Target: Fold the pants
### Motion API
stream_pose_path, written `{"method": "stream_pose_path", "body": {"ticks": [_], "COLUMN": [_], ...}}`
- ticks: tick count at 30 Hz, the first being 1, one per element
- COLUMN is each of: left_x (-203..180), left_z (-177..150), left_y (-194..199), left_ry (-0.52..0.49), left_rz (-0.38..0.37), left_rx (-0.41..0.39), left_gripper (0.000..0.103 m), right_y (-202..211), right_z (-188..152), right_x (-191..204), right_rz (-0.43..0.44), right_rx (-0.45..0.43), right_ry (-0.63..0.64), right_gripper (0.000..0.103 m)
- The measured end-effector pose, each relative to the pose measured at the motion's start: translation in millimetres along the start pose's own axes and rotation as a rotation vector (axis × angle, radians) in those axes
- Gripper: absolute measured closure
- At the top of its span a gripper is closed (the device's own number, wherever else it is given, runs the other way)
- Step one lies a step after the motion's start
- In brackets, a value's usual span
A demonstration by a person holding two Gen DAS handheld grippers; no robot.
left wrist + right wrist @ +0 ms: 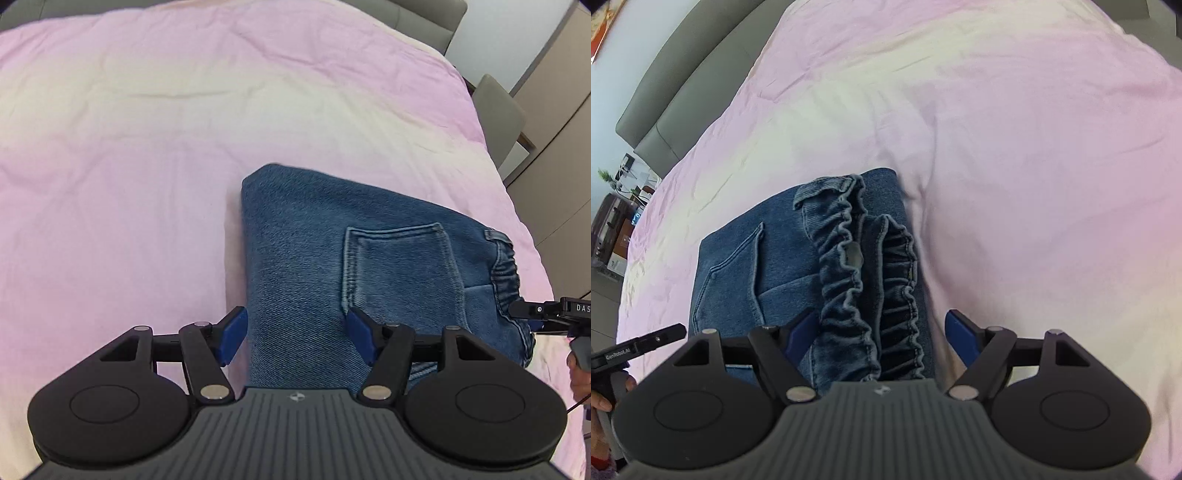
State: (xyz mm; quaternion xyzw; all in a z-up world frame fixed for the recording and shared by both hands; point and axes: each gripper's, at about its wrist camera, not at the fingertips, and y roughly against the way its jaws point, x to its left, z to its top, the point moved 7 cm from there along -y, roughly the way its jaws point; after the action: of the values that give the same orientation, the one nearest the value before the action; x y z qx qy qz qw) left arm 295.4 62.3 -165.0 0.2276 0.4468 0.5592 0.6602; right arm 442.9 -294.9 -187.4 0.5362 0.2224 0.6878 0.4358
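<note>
L gripper [295, 338]: jaws wide, nothing pinched, folded jeans [354, 266] right under and ahead of me on the pink bed cover [129, 147], fold edge by my left pad. Long axis runs L to R, back pocket [399, 266] mid, elastic waistband [864, 266] at the R end. R gripper [879, 339]: jaws wide too, straddling the waistband, empty. R hand's nearer the waist, L nearer the fold.
</note>
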Motion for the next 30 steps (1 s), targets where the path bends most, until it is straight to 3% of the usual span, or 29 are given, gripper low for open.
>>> {"method": "stream_pose_path", "body": {"ticks": [4,14,18,20,26,30], "left_x": [8.5,17.6,16.7,13.5,3.9,5.2], "left_z": [-2.2,-5.5,-5.8,-5.8,-3.4,-1.5], "left_y": [-12.4,-38.2,-43.0,-37.7,-15.7,12.2], "left_ry": [0.0,0.045,0.074,0.074,0.055,0.022], "left_rz": [-0.032,-0.13,-0.136,-0.139,-0.115,-0.111], "left_rx": [0.017,0.037,0.039,0.026,0.009,0.014], "left_gripper": [0.021,0.021,0.027,0.04,0.059,0.063], "right_y": [-22.6,-53.7,-59.0,-55.3,-29.8,-5.8], "right_z": [0.9,10.0,12.2,9.9,7.8,4.3], "right_x": [-5.9,-20.9,-17.6,-11.0,20.0,52.2], "right_rz": [0.019,0.122,0.113,0.095,0.016,-0.015], "right_rx": [0.038,0.073,0.069,0.061,0.026,0.004], "right_ry": [-0.006,-0.078,-0.08,-0.056,0.02,0.081], "right_gripper": [0.03,0.032,0.037,0.043,0.056,0.058]}}
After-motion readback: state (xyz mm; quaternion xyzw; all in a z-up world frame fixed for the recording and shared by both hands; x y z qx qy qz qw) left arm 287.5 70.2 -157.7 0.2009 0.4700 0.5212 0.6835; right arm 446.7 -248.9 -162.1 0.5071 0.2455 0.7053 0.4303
